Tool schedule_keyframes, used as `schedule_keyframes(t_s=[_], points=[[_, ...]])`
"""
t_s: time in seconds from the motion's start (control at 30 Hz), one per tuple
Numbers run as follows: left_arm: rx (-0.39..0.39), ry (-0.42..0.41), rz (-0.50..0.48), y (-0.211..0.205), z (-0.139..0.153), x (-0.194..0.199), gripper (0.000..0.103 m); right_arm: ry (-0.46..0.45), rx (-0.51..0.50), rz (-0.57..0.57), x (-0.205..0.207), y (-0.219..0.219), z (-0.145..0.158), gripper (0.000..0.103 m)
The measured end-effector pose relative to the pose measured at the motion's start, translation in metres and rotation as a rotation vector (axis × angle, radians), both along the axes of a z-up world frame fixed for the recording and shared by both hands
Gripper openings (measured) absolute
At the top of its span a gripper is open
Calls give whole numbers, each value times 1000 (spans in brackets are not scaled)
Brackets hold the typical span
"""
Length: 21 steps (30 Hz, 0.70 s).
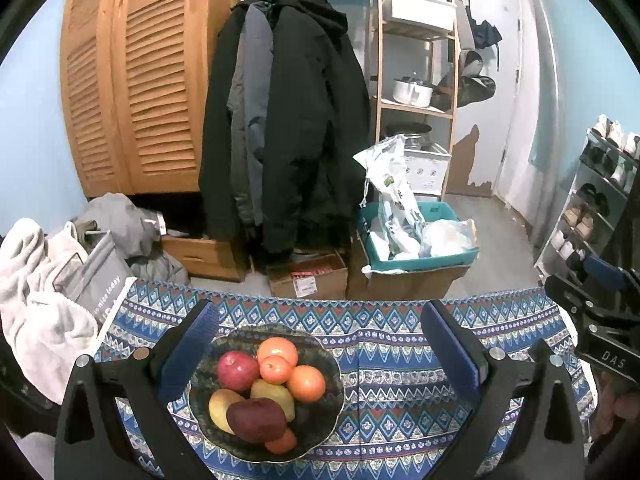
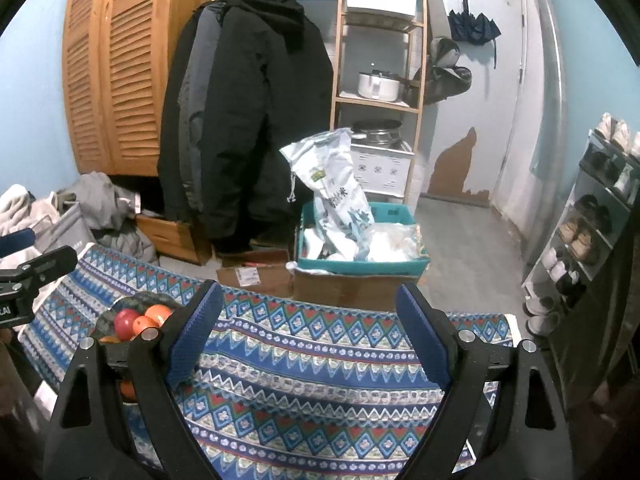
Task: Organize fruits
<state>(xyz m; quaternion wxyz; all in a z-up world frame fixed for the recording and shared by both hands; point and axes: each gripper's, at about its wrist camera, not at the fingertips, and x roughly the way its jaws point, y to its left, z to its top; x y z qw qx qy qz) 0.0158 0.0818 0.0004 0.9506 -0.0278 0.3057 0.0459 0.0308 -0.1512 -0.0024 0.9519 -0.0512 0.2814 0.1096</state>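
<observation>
A dark patterned plate sits on the blue patterned tablecloth. It holds a red apple, three oranges, two yellow fruits, a dark red fruit and a small orange one. My left gripper is open wide above the plate, which lies nearer its left finger. My right gripper is open over bare tablecloth with nothing between its fingers. In the right wrist view the plate with the apple peeks out behind the left finger.
Past the table's far edge are cardboard boxes, a teal crate of bags, hanging coats and a wooden shelf. A shoe rack stands at the right. Grey laundry and a bag lie at the left.
</observation>
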Motion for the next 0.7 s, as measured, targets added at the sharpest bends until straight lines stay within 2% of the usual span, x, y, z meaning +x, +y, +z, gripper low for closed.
schedule_keyframes(t_s=[0.7], points=[[6, -21, -1, -1, 5, -4, 102, -5, -10, 5, -1, 0, 1, 87]])
